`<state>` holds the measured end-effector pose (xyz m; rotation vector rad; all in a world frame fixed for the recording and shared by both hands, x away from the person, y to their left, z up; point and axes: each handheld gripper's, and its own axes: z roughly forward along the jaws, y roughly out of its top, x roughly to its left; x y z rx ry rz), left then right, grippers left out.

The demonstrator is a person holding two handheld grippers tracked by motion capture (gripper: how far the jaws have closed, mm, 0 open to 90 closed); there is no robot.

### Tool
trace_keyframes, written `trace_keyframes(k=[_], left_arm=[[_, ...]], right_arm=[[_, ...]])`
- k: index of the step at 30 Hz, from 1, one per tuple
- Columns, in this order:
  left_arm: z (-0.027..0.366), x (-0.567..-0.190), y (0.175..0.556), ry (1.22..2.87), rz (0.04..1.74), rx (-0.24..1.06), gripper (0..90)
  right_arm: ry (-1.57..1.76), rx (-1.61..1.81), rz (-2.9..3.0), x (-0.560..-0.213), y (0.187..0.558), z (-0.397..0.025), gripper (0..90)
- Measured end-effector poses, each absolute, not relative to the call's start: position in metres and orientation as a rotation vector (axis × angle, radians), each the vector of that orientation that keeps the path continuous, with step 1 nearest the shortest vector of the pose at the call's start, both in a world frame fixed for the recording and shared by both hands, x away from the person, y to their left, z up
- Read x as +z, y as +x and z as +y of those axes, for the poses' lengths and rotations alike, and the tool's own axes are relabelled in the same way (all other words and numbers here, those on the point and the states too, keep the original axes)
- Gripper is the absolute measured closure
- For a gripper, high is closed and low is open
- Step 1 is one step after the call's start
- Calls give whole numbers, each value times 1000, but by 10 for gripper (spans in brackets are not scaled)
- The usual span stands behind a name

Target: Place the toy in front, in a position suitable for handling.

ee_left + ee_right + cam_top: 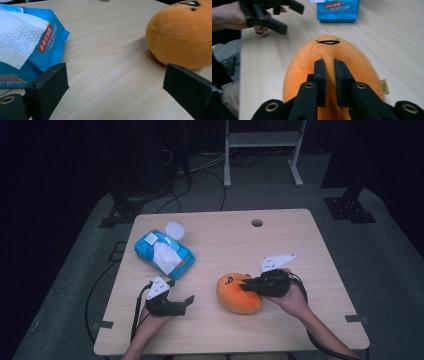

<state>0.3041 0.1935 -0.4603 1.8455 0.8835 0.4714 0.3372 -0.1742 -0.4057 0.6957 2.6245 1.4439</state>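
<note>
At the bottom of the high view, the left gripper (186,303) sits low on the wooden table (300,245), lower left of centre, its jaws spread wide with nothing between them. In the left gripper view bare wood lies between the two black jaws. Just right of it, at the frame's lower centre, lies the orange plush toy (238,293). The right gripper (246,287) comes in from the right and is clenched on the toy: the right gripper view shows both jaws pinching a ridge of orange fabric on the toy's top. Farther back, toward the upper left of the table, lies a blue pack of wet wipes (163,252) with a white wipe sticking out. A small white lid (175,229) sits just behind it, and a round hole (257,223) marks the table's far edge.
</note>
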Motion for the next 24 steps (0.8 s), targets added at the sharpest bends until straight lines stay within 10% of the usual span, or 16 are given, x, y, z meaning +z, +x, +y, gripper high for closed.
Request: trace_keyframes(k=[11, 24], left_arm=[[203, -447, 312, 1805, 892, 566, 57], [226, -431, 342, 1749, 901, 682, 138]], right_arm=[[635, 1529, 2611, -413, 319, -192, 549], [641, 1566, 2597, -422, 319, -197, 506]])
